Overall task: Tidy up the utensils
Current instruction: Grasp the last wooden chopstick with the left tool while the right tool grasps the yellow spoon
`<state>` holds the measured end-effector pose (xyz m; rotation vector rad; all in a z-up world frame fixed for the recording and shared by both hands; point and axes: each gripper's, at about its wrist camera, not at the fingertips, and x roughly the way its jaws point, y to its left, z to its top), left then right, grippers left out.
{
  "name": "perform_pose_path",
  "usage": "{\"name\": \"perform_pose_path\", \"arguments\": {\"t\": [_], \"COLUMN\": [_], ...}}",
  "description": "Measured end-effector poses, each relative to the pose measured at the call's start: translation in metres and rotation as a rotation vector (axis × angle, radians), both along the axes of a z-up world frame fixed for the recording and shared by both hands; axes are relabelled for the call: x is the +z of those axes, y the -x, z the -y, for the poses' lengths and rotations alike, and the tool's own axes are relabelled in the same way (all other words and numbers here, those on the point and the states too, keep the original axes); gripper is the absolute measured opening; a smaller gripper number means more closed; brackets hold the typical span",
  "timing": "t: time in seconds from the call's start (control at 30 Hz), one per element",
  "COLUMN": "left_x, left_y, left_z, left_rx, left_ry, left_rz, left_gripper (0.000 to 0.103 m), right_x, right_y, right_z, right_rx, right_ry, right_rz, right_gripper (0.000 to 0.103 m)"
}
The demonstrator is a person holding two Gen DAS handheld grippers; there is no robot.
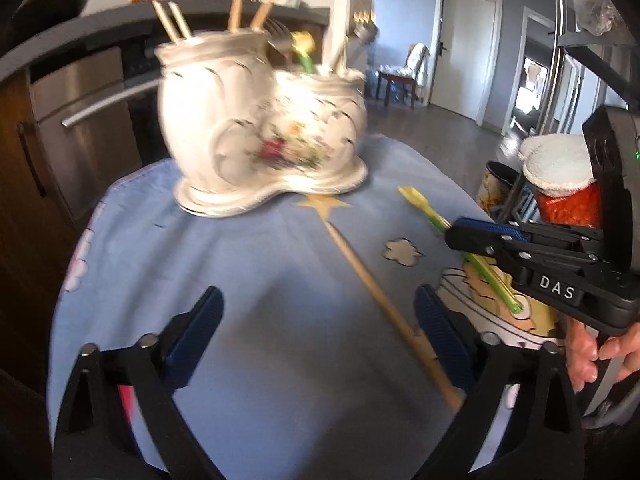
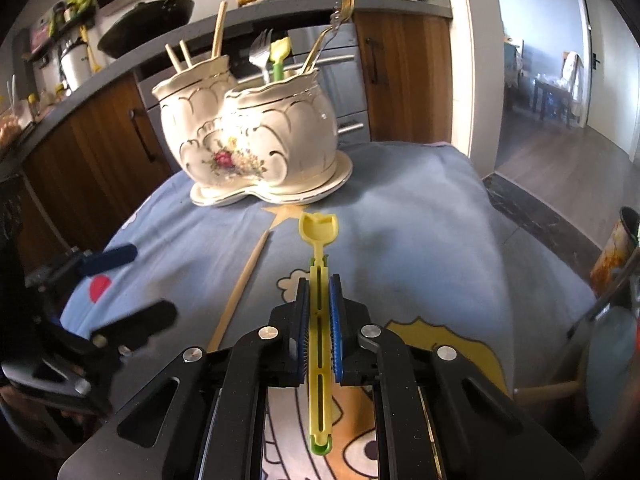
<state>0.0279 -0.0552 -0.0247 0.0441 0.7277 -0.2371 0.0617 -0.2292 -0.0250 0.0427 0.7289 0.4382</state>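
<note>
A white two-pot ceramic utensil holder (image 2: 248,136) with a flower print stands at the far side of the blue cloth-covered table (image 2: 420,216). It holds chopsticks, forks and a yellow-green utensil. My right gripper (image 2: 319,284) is shut on the handle of a yellow-green plastic spoon (image 2: 319,228), whose head points toward the holder. In the left wrist view this spoon (image 1: 420,200) sticks out of the right gripper (image 1: 454,234). A single wooden chopstick (image 1: 372,284) lies on the cloth just inside the right finger of my open left gripper (image 1: 318,300), untouched.
Behind the table runs a kitchen counter with a wok (image 2: 148,24) and a pot. Brown cabinets (image 2: 100,140) and a steel appliance stand below it. A printed bin (image 1: 494,184) and an orange item under a white towel (image 1: 560,168) sit to the right.
</note>
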Motion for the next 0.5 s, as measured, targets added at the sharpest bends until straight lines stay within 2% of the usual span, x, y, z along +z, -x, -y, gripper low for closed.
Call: {"name": "perform_pose_path", "arguments": {"t": [0.13, 0.27, 0.33, 0.37, 0.5], "left_x": [-0.007, -0.013, -0.017, -0.018, -0.02], "left_y": [0.0, 0.0, 0.0, 0.0, 0.003], "left_z": [0.018, 0.03, 0.036, 0.038, 0.043], "left_rx": [-0.029, -0.049, -0.054, -0.057, -0.059], "left_ry": [-0.024, -0.037, -0.06, -0.065, -0.093], "left_rz": [-0.038, -0.066, -0.081, -0.088, -0.086], "left_gripper": [0.075, 0.067, 0.056, 0.055, 0.044], "right_x": [0.002, 0.003, 0.004, 0.004, 0.004], "right_y": [-0.001, -0.001, 0.0, 0.0, 0.001], "right_z": [0.009, 0.012, 0.013, 0.013, 0.013], "right_rx": [-0.013, -0.012, -0.01, -0.01, -0.01], "right_ry": [-0.012, -0.018, -0.02, -0.019, -0.018], "right_rz": [0.007, 0.008, 0.011, 0.011, 0.011], "right_gripper": [0.011, 0.011, 0.011, 0.011, 0.011]}}
